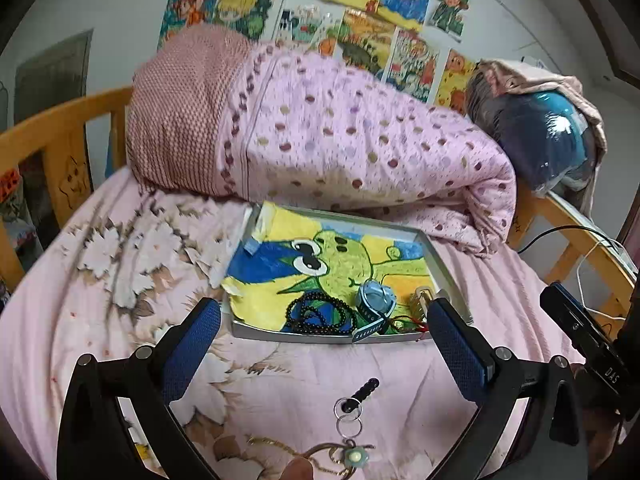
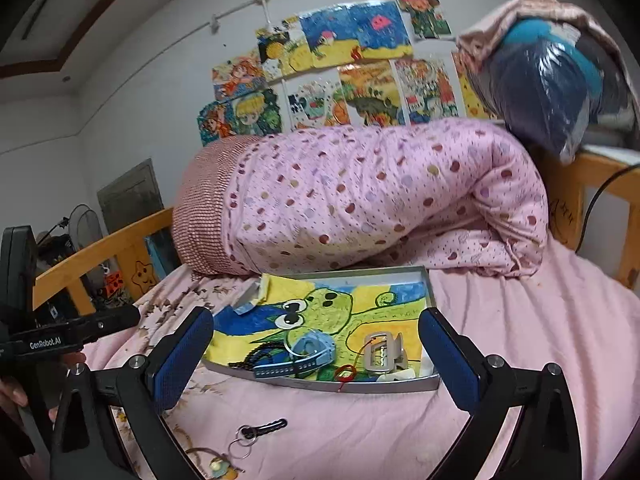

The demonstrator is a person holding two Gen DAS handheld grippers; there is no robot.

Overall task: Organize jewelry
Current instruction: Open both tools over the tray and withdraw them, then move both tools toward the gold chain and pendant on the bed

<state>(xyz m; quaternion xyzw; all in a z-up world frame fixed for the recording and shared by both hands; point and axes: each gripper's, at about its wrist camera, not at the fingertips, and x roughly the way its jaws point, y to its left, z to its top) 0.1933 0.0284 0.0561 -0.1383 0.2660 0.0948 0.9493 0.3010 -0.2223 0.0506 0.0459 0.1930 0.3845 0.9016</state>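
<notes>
We note a rolled polka-dot quilt [image 2: 380, 200] along the far side of the bed [image 2: 520, 340]. Just in front lies a shallow grey tray [image 2: 320, 386] lined with a frog drawing. At the tray's near edge: black bead necklace [image 1: 320, 314], blue watch [image 2: 310, 354], grey hair claw [image 2: 380, 350]. A keyring [image 1: 349, 412] lies on the sheet near the bed's front edge. Left gripper [image 1: 324, 344] and right gripper [image 2: 316, 360]: jaws wide apart, nothing between them.

The left gripper [image 1: 324, 344] is held wide open above a pink floral bedsheet [image 1: 100, 320], nothing between its blue pads. A shallow grey tray [image 1: 444, 264] holds dark beads [image 1: 320, 314] and a blue watch [image 1: 374, 306]. A keyring [image 1: 352, 416] lies nearer.
</notes>
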